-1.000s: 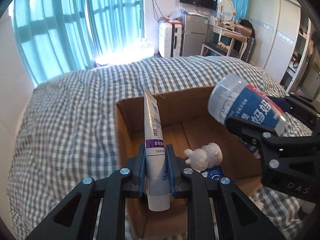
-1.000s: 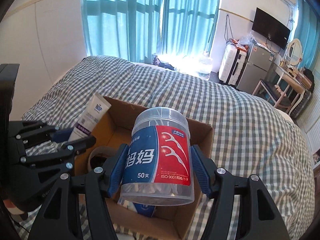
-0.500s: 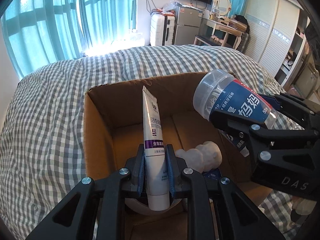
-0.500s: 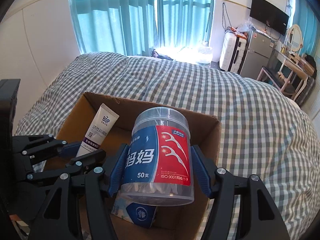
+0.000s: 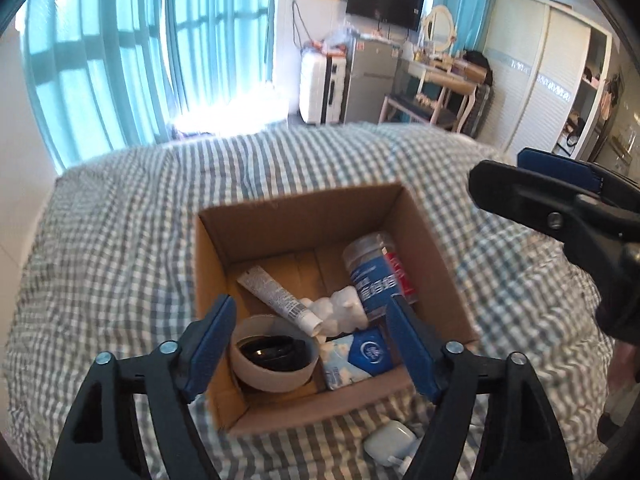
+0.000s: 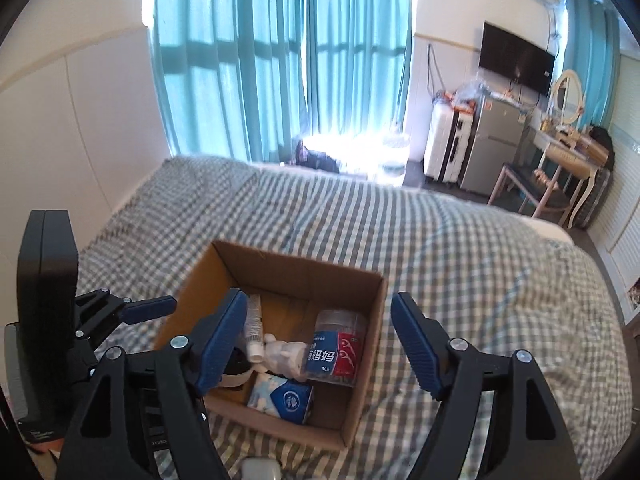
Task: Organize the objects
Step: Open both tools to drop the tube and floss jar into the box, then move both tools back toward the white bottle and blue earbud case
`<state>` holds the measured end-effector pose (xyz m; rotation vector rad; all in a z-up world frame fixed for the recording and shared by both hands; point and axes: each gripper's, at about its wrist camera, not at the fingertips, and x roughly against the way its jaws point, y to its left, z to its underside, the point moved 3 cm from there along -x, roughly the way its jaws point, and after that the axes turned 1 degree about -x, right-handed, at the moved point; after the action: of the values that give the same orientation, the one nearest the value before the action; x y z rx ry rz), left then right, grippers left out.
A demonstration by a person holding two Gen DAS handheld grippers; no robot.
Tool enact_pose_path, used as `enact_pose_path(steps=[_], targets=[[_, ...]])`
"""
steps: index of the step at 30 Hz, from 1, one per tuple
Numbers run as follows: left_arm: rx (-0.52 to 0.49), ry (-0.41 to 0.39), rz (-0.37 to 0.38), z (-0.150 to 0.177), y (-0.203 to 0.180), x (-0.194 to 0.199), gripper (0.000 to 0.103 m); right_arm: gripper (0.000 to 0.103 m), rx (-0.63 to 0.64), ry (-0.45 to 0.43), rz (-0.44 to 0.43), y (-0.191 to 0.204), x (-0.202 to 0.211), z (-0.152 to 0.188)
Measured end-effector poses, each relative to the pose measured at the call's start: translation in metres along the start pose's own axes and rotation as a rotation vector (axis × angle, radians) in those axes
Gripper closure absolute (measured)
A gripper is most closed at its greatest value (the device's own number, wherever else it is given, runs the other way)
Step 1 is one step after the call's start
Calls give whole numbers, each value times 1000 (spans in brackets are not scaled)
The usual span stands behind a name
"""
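One cardboard box (image 5: 304, 216) counted; inside: one tube (image 5: 276, 298), one floss jar (image 5: 376, 276), one white figurine (image 5: 340, 312), one tape roll (image 5: 274, 354), one tissue pack (image 5: 358, 358). One white case (image 5: 390, 444) at lower right.

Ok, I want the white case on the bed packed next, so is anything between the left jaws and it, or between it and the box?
Nothing visible blocks the left gripper, open, from the white case on the bedspread. Between the case and the cardboard box, only the box's near wall stands in the way.
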<state>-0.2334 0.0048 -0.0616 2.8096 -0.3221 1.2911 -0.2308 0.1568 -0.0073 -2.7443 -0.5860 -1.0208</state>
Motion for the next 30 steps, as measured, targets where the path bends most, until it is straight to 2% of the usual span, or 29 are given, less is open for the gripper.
enact_pose_path(steps=[2, 5, 10, 15, 18, 23, 30], targets=[[-3, -38, -16, -1, -3, 24, 16, 22, 10, -42, 8, 3, 30, -3], [-7, -87, -83, -3, -5, 58, 11, 21, 13, -75, 11, 7, 61, -6], [9, -136, -127, 7, 0, 97, 9, 18, 22, -94, 5, 10, 109, 8], [28, -152, -171, 27, 3, 115, 4, 18, 47, -66, 11, 11, 123, 33], [50, -151, -194, 44, 6, 115, 3, 18, 46, -23, 21, 11, 114, 55], [62, -86, -253, 75, 7, 82, 3, 18, 51, 61, 67, 12, 80, 95], [96, 29, -229, 121, 7, 27, 3, 18, 20, 219, 54, 13, 22, 155]])
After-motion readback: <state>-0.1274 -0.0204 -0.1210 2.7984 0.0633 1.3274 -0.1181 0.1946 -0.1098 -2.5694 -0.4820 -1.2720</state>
